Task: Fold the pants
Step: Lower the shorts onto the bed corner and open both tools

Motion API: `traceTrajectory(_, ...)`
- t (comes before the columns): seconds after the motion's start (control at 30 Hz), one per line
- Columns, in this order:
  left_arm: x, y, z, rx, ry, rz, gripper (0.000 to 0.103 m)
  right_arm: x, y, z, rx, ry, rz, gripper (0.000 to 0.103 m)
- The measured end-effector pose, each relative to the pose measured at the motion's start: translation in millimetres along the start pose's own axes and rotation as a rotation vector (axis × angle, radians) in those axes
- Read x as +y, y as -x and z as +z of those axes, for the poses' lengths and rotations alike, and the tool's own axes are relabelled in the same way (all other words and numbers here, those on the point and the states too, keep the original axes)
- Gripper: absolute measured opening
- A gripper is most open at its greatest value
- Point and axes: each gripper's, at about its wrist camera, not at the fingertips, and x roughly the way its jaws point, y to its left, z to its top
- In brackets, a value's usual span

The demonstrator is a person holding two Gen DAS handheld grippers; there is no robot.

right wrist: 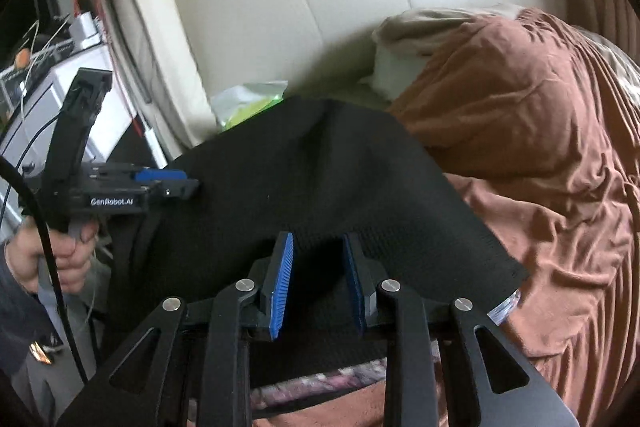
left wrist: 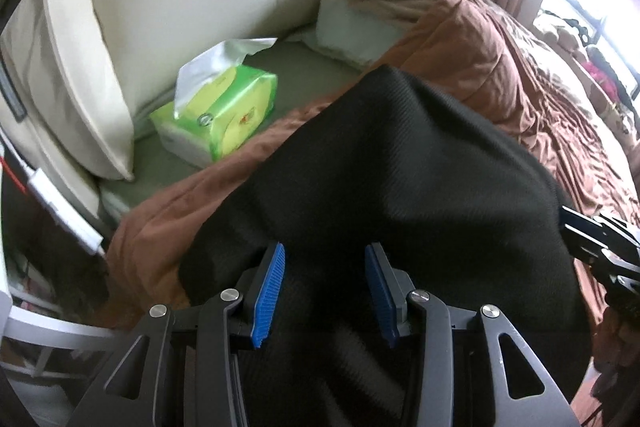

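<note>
I held the black pants [left wrist: 400, 163] raised over the brown blanket [left wrist: 520, 67] – my left gripper [left wrist: 325, 291] and right gripper [right wrist: 318, 283], both 2-fingered with pads apart around cloth – their gripped edge running across between my fingers, draping forward.

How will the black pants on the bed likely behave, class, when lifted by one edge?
The black pants will probably hang limp, since they already sag and crease between the tongs. Their ribbed knit looks grippy, so slipping seems unlikely. They appear light and may drag across the brown blanket.
</note>
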Motion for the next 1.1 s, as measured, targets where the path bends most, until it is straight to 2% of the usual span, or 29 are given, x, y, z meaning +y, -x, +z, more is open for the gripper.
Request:
traceTrajectory(0.07, 1, 3, -2, 0.001, -0.003, -0.002, 0.045, 0, 0, -9, 0.037, 0.042, -0.005, 0.023)
traceTrajectory(0.17, -2, 11, -4, 0.001, -0.007, 0.018, 0.045, 5, 3, -15, 0.089, 0.121, -0.060, 0.023)
traceTrajectory(0.23, -5, 22, -5, -0.017, -0.013, 0.016, 0.045, 9, 17, -10, 0.063, 0.128, -0.065, 0.023)
traceTrajectory(0.33, -7, 38, -8, -0.043, 0.002, -0.006, 0.045, 20, 41, 3, -0.002, 0.114, -0.004, 0.023)
traceTrajectory(0.43, -7, 48, -13, -0.051, 0.010, -0.013, 0.045, 37, 46, 13, -0.018, 0.115, 0.066, 0.023)
traceTrajectory(0.6, -3, 59, -27, -0.045, 0.028, -0.020, 0.045, 62, 23, 12, 0.010, 0.166, 0.058, 0.023)
traceTrajectory(0.73, 0, 64, -40, -0.035, 0.036, -0.027, 0.045, 62, 1, -4, 0.066, 0.229, 0.016, 0.023)
traceTrajectory(0.8, 0, 64, -44, -0.032, 0.031, -0.025, 0.045, 55, 1, -12, 0.091, 0.205, 0.027, 0.020)
traceTrajectory(0.83, -1, 63, -46, -0.028, 0.028, -0.020, 0.045, 51, 2, -13, 0.099, 0.188, 0.030, 0.017)
traceTrajectory(0.9, -1, 59, -49, -0.023, 0.028, -0.013, 0.045, 48, 1, -15, 0.119, 0.166, 0.023, 0.016)
traceTrajectory(1.03, 9, 46, -57, 0.014, 0.047, 0.070, 0.045, 50, 10, -20, 0.146, 0.149, 0.000, 0.016)
traceTrajectory(1.1, 18, 43, -62, 0.023, 0.073, 0.088, 0.045, 46, 20, -21, 0.152, 0.126, -0.007, 0.016)
